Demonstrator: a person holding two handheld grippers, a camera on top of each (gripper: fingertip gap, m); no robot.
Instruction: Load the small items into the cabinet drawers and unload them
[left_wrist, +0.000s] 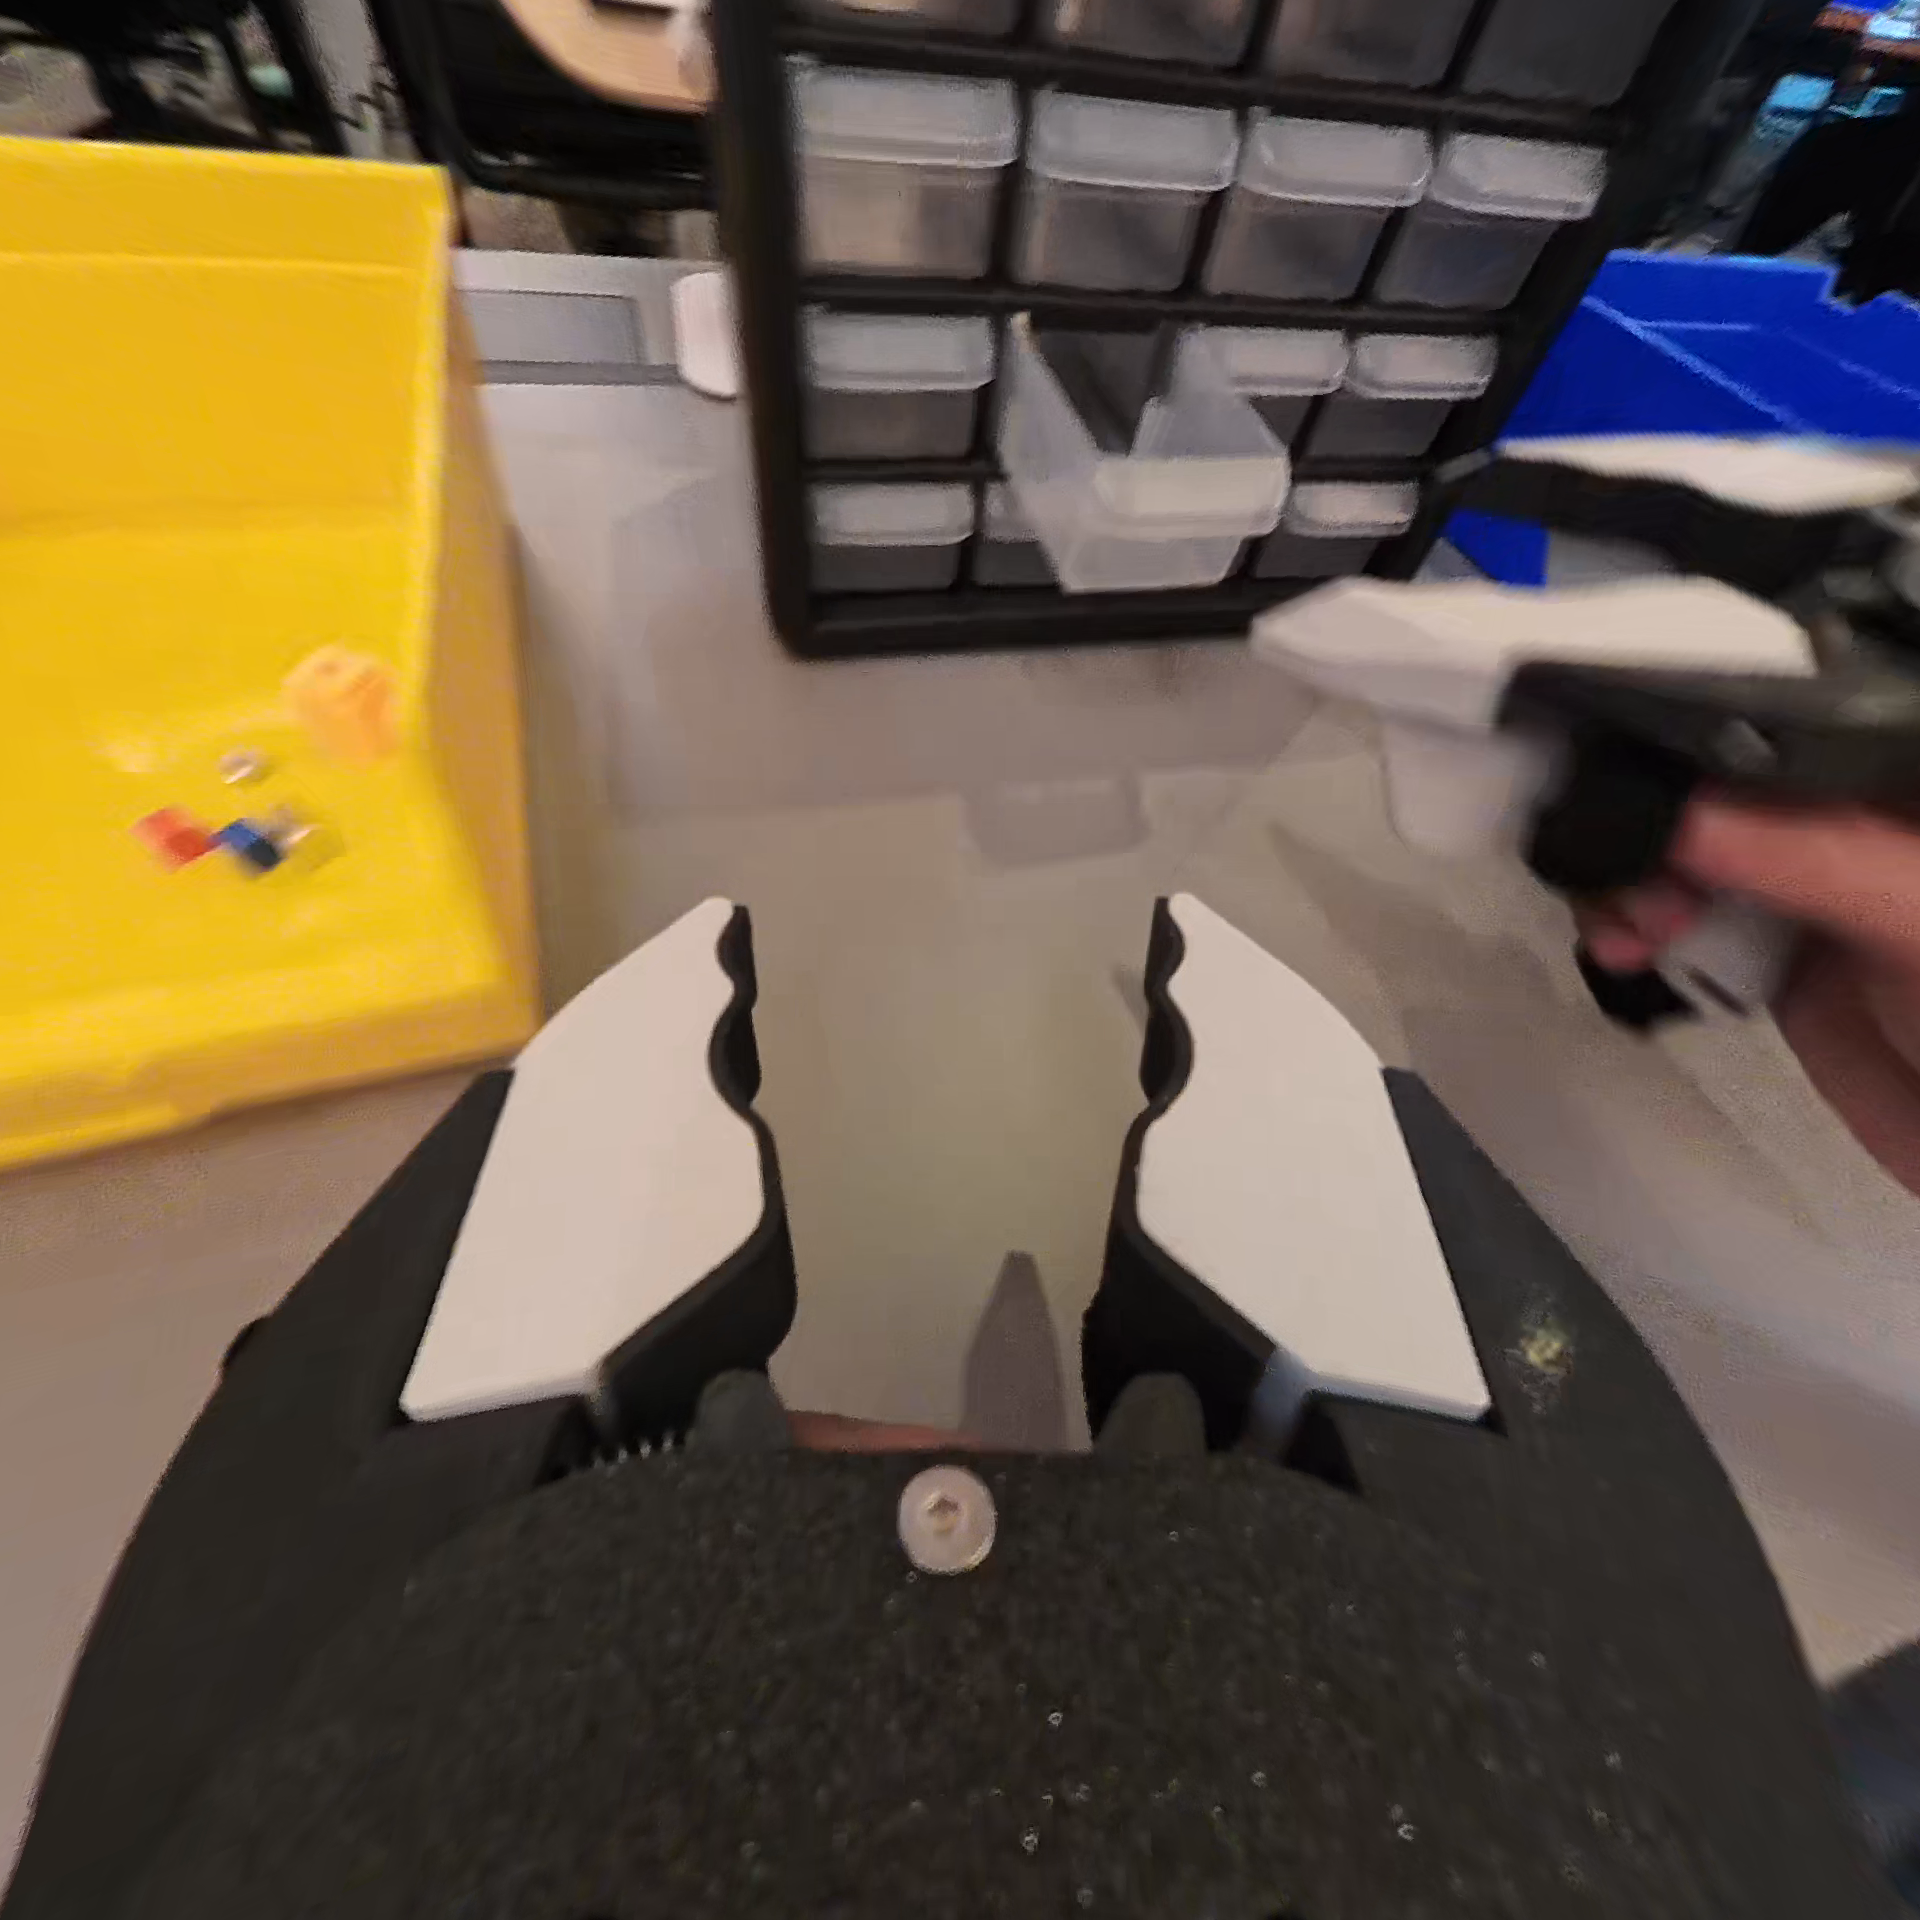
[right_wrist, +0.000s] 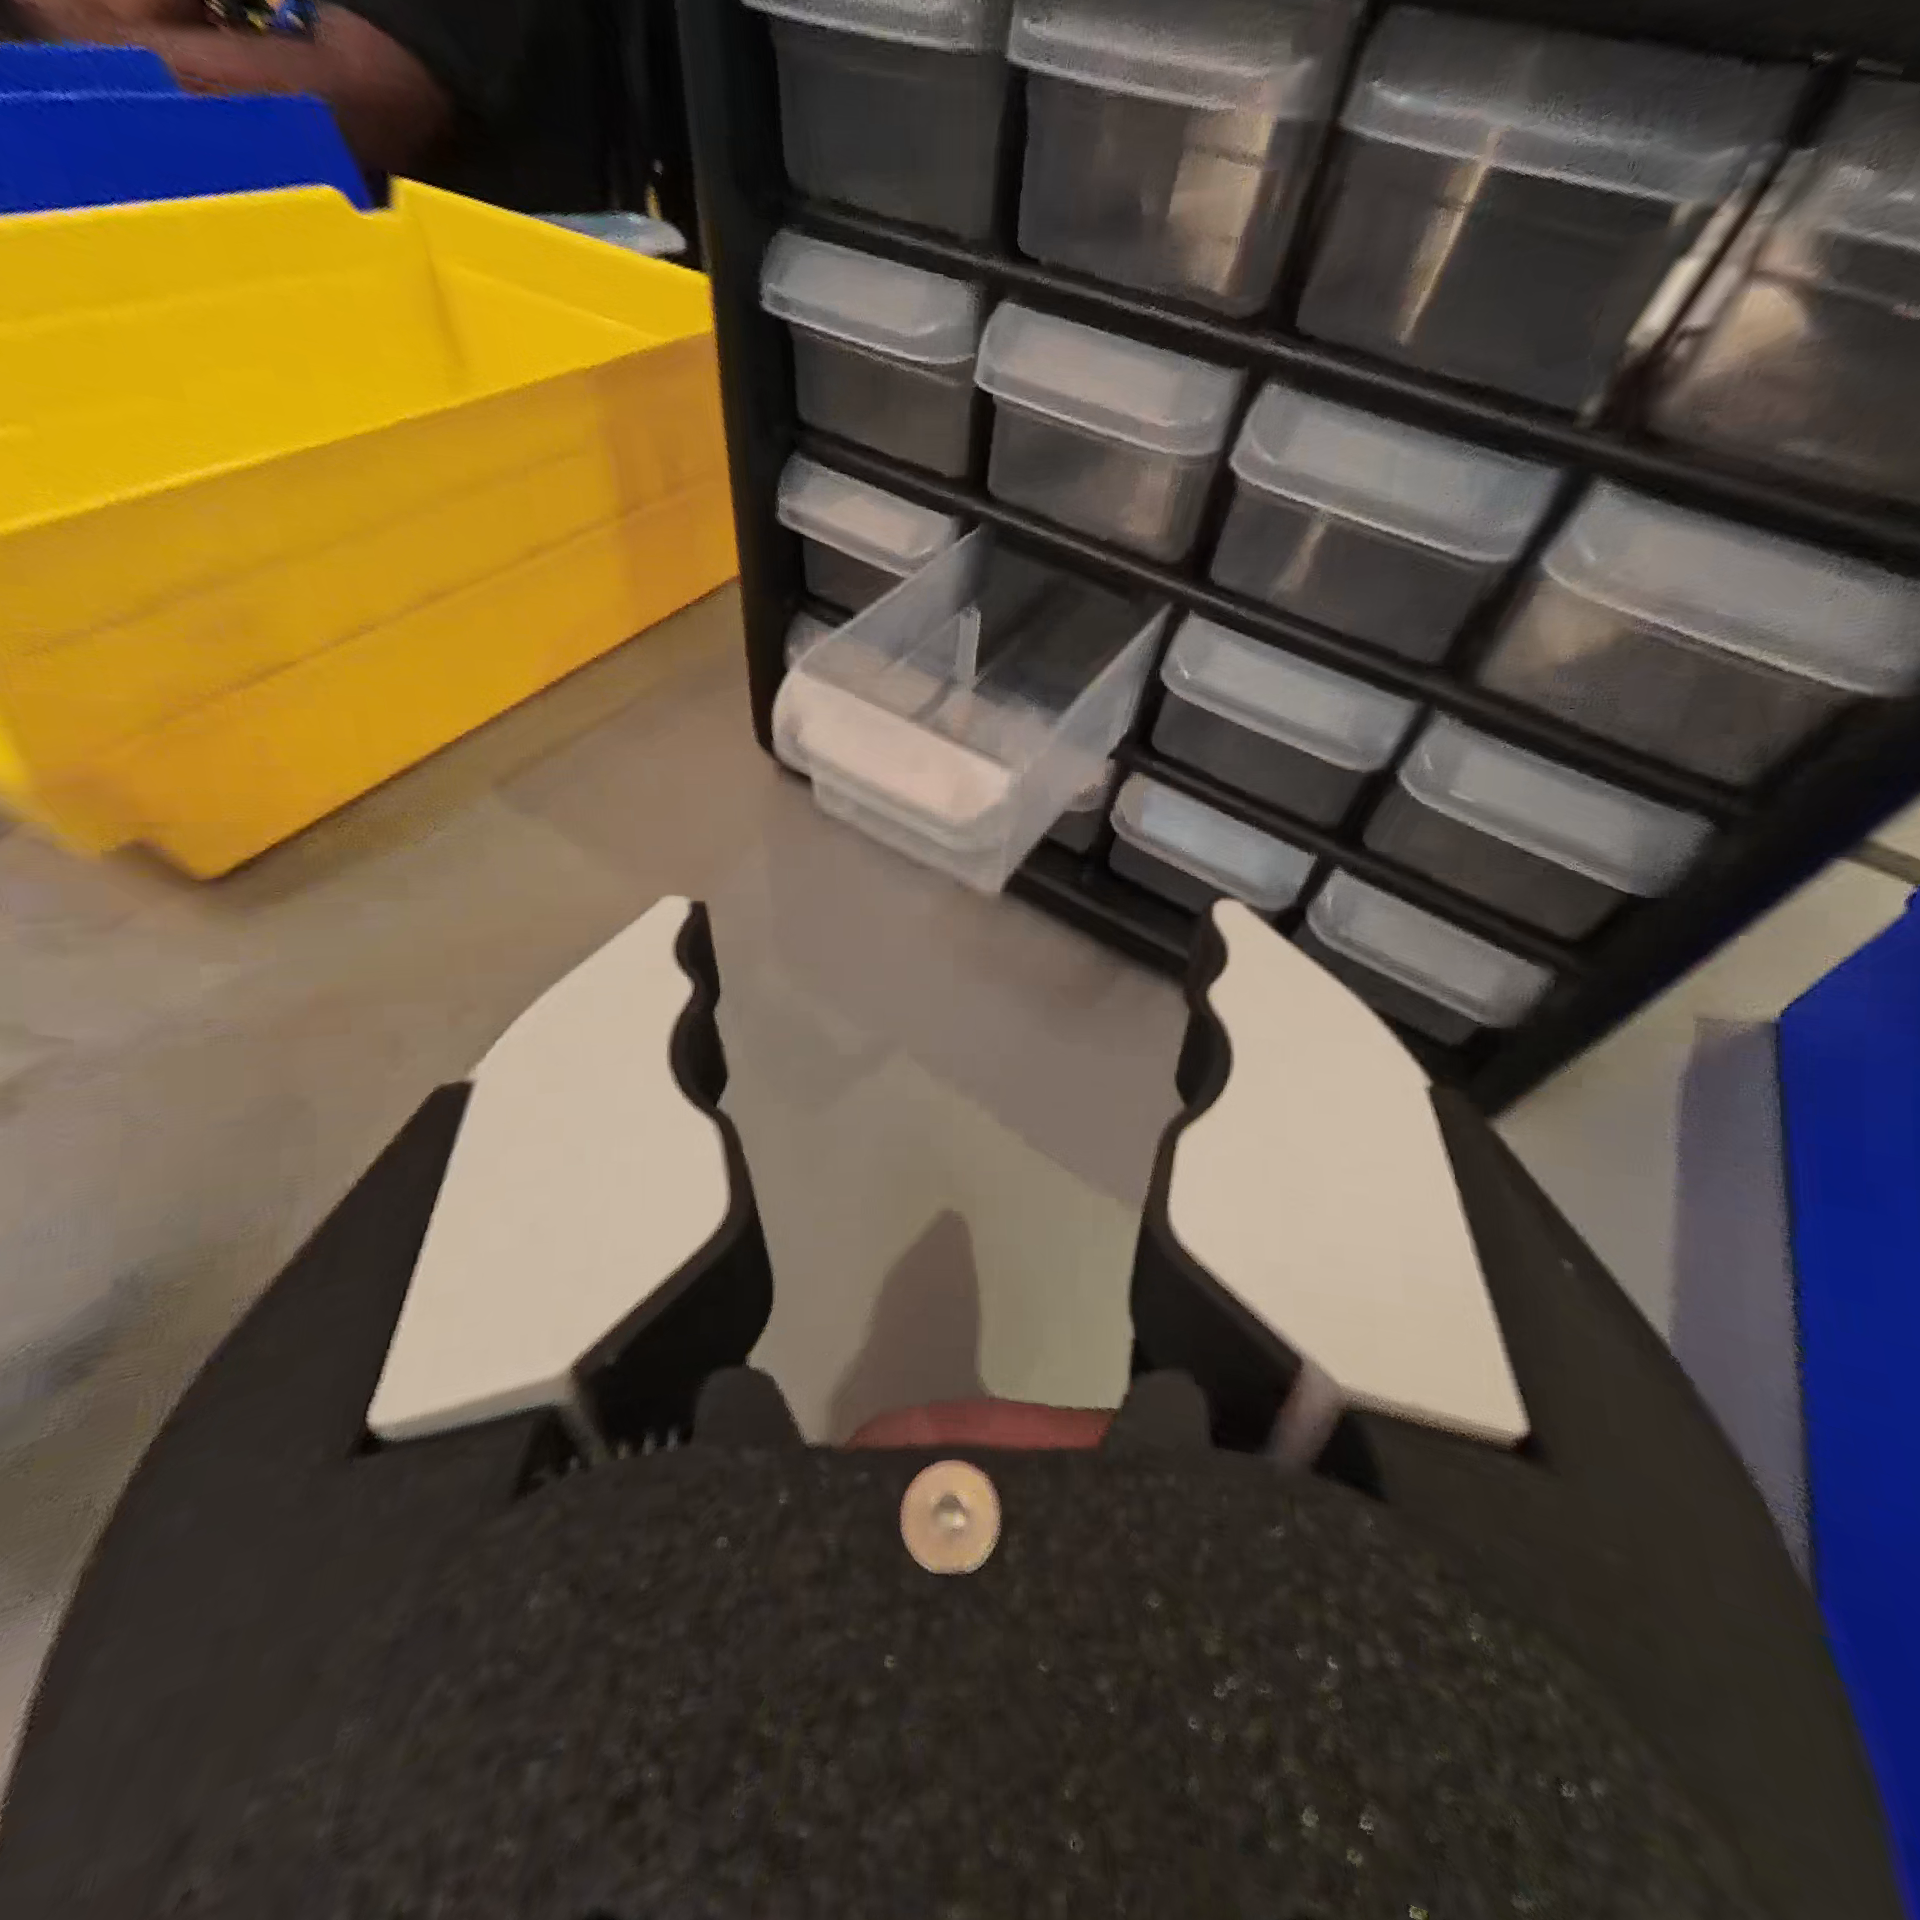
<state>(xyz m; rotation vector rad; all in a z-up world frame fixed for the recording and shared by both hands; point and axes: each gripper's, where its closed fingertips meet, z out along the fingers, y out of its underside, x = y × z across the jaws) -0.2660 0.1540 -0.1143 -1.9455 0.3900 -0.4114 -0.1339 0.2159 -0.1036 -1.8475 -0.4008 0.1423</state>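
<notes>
A black cabinet (left_wrist: 774, 436) with clear drawers stands at the back of the grey table; it also shows in the right wrist view (right_wrist: 727, 436). One clear drawer (left_wrist: 1148, 488) is pulled out and tilted down; it looks empty in the right wrist view (right_wrist: 966, 717). Small items (left_wrist: 234, 831), red, blue and metal, and an orange piece (left_wrist: 348, 696) lie in the yellow bin (left_wrist: 436, 644). My left gripper (left_wrist: 951, 914) is open and empty over the table. My right gripper (right_wrist: 956, 920) is open and empty in front of the drawer; it shows blurred in the left wrist view (left_wrist: 1382, 551).
The yellow bin (right_wrist: 343, 644) stands left of the cabinet. A blue bin (left_wrist: 1714, 343) sits to the cabinet's right, and blue bins show in the right wrist view at the top left (right_wrist: 156, 135) and right edge (right_wrist: 1860, 1195). A hand (left_wrist: 1829, 956) holds the right gripper. Left tips and right tips are each some 15 centimetres from the black cabinet (left_wrist: 774, 436).
</notes>
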